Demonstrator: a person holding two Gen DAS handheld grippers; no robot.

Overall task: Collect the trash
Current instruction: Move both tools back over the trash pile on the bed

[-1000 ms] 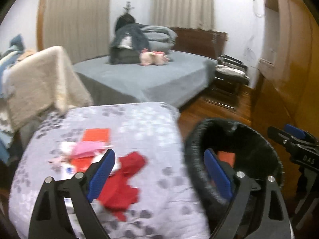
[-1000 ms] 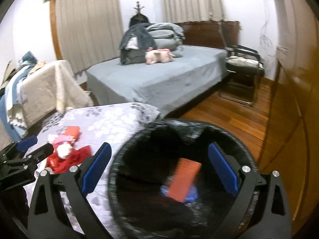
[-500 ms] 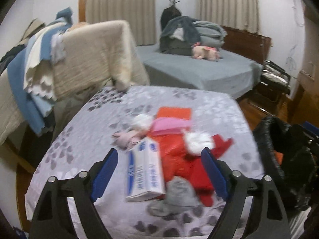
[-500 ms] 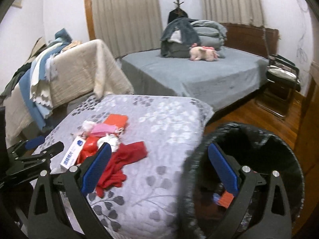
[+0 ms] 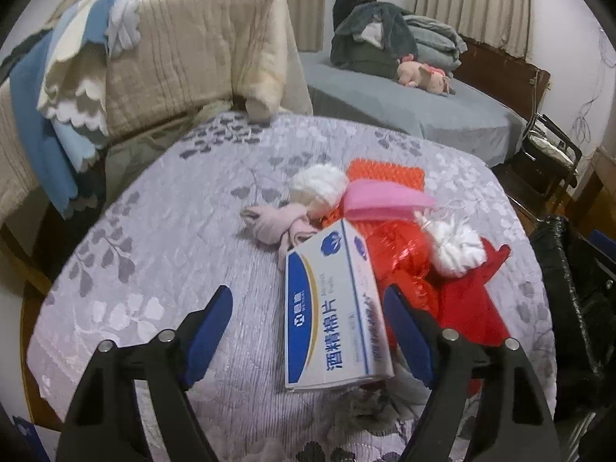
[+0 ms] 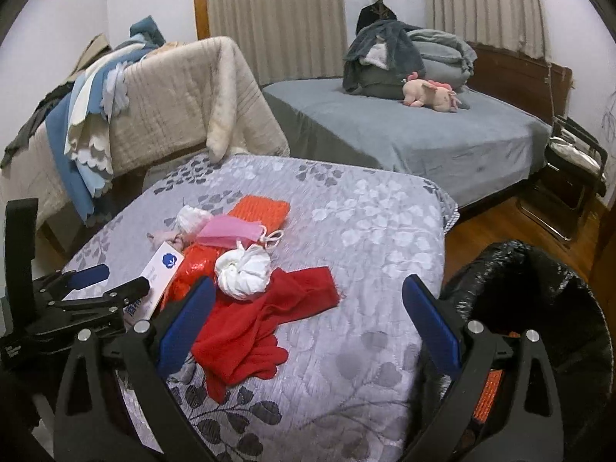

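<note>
A pile of trash lies on the grey leaf-patterned cover [image 5: 161, 238]: a white and blue box [image 5: 331, 308], a red cloth [image 6: 269, 319], a white wad [image 6: 242, 269], a pink mask [image 6: 231, 233], an orange pad [image 6: 261, 211] and a pale pink cloth [image 5: 277, 223]. My left gripper [image 5: 308, 331] hangs low over the box, its jaws closing. The box sits between the pads, which are not pressing on it. It shows as the left gripper [image 6: 111, 281] in the right wrist view too. My right gripper [image 6: 308, 325] is open above the red cloth, holding nothing.
A black-lined bin [image 6: 539, 308] stands at the cover's right edge with an orange item [image 6: 487, 392] inside. A chair draped in a beige blanket [image 6: 173, 107] is behind, with a grey bed [image 6: 404, 134], a folding chair [image 6: 573, 161] and wooden floor [image 6: 500, 223] beyond.
Both views have swung left from the bin to the trash pile. The left gripper has dropped close over the box and its jaws have narrowed slightly.
</note>
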